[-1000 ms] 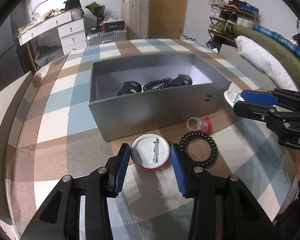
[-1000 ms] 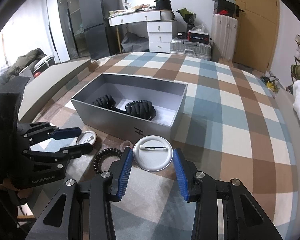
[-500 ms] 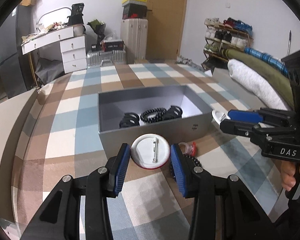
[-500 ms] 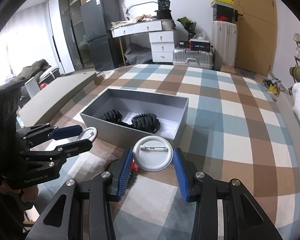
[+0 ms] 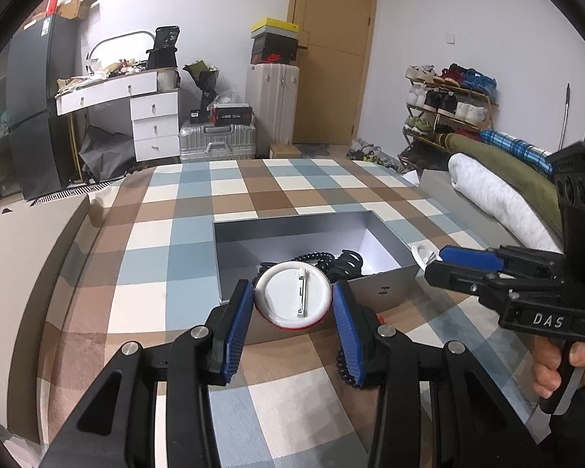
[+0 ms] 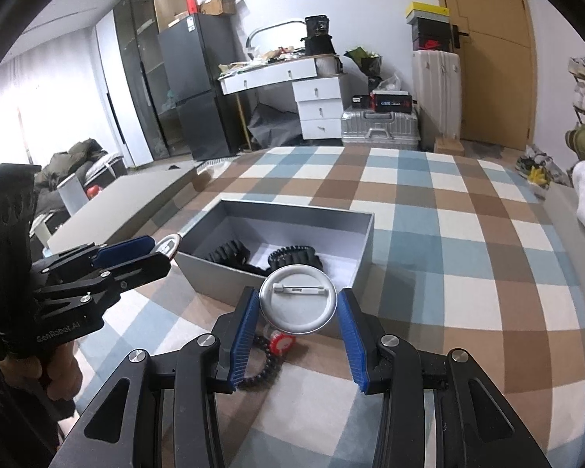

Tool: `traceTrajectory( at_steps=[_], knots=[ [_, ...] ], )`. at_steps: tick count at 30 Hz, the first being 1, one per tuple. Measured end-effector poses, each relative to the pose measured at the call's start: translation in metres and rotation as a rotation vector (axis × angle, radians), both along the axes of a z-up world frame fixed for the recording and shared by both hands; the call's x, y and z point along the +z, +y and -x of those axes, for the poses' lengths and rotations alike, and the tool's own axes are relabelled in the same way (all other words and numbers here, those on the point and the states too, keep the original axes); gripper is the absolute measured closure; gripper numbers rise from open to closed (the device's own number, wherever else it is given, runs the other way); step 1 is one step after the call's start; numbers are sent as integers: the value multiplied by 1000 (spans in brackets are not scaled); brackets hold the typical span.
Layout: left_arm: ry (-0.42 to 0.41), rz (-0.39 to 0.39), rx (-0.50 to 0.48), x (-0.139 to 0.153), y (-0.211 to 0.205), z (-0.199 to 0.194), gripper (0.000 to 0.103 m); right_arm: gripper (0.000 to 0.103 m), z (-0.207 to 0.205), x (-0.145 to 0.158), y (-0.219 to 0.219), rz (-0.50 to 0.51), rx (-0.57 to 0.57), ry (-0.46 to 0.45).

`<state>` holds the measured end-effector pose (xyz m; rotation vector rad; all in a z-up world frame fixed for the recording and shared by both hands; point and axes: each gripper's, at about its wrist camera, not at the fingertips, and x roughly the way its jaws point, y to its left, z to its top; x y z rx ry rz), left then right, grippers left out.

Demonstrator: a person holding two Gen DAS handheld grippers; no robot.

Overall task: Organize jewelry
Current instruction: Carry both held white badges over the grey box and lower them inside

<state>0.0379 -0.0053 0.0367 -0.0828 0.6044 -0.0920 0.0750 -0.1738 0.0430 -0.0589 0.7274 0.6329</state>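
In the left wrist view, a red-rimmed pin badge [image 5: 292,297] is held by its edges, back and pin facing the camera, between the blue pads of the left hand-held gripper [image 5: 292,304] at lower centre. It hangs in front of the near wall of the grey box [image 5: 386,288], in which black coiled hair ties [image 5: 331,259] lie. At the right edge of that frame, the right hand-held gripper [image 5: 433,263] is seen from the side, closed on a white badge whose rim alone shows.

In the right wrist view, the left hand-held gripper [image 6: 163,249] appears at the left, level with the box's left end. At lower centre, the silver-backed pin badge [image 6: 298,304] is clamped between the right hand-held gripper's pads [image 6: 298,312], just short of the near wall. Below it, on the checked bed cover [image 6: 468,257], a black bead bracelet [image 6: 265,370] and a small red-and-clear item [image 6: 280,343] are left lying.

The step in hand is judged to be carrying both badges into the box. Each badge should be taken clearly over the near wall before the jaws are opened, and lowered close to the box floor, so that it is not dropped on edge or caught on the rim. A bare patch beside the hair ties is best chosen.
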Motion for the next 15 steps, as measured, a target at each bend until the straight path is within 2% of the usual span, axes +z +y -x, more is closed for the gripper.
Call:
traceTrajectory(
  at_steps=[7, 15],
  knots=[
    [-7, -10, 17, -3, 4, -13, 67, 62, -11, 1, 2, -55, -4, 12],
    [-1, -3, 36, -5, 11, -24, 67, 62, -25, -6, 7, -70, -14, 40]
  ],
)
